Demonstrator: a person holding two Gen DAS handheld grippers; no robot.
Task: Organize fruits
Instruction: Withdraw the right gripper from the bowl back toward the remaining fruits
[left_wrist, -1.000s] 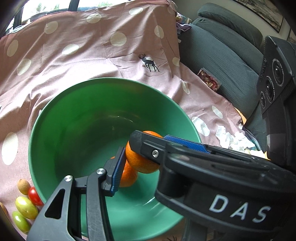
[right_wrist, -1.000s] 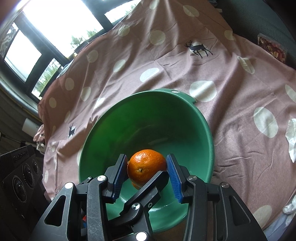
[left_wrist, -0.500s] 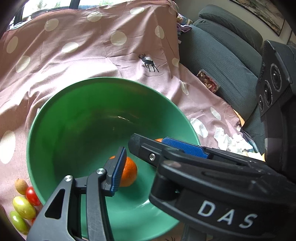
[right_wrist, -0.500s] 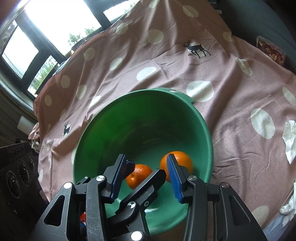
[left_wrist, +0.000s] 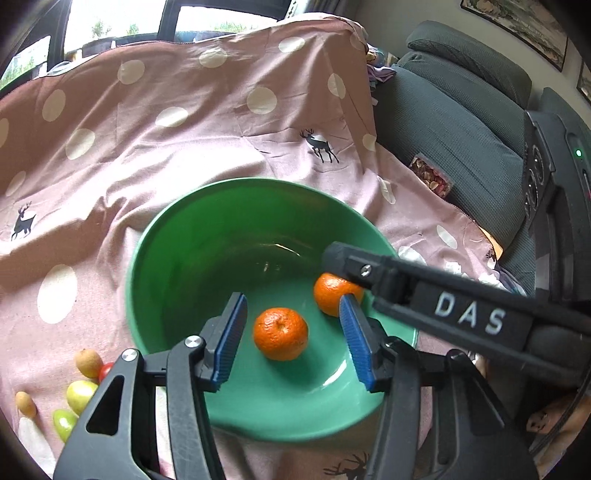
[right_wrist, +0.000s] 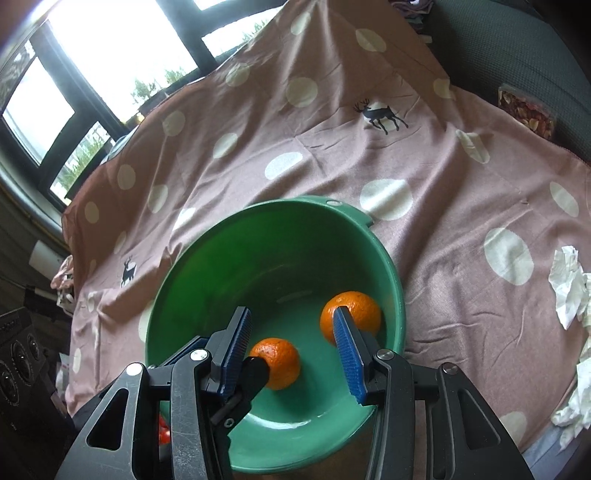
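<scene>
Oranges: two of them now sit loose on the bottom of the green bowl (left_wrist: 155, 236), one near the middle (left_wrist: 280, 333) and one over by the right wall (left_wrist: 332, 293). A second ago the right gripper was holding one above the bowl, so that's the drop done.
Right gripper: (right_wrist: 291, 350) jaws spread wide, nothing between the pads, hanging over the near rim. The orange it let go of seems to have rolled to the far side (right_wrist: 351, 312), apart from the other one (right_wrist: 275, 360).
Left gripper: (left_wrist: 291, 341) also released and empty, framing the middle orange without touching it. It has pulled up and back compared with a second ago.
Leftover fruit: a little pile on the spotted cloth (left_wrist: 184, 122) just left of the bowl, a brownish one (left_wrist: 88, 362), a red tomato (left_wrist: 105, 370), a couple of green ones (left_wrist: 80, 392).
What it means: both oranges are sorted, I'd say. Next is probably that small stuff outside the bowl, and the left gripper is the closer one.
Watch out: those little ones look slippery and easy to squash.
</scene>
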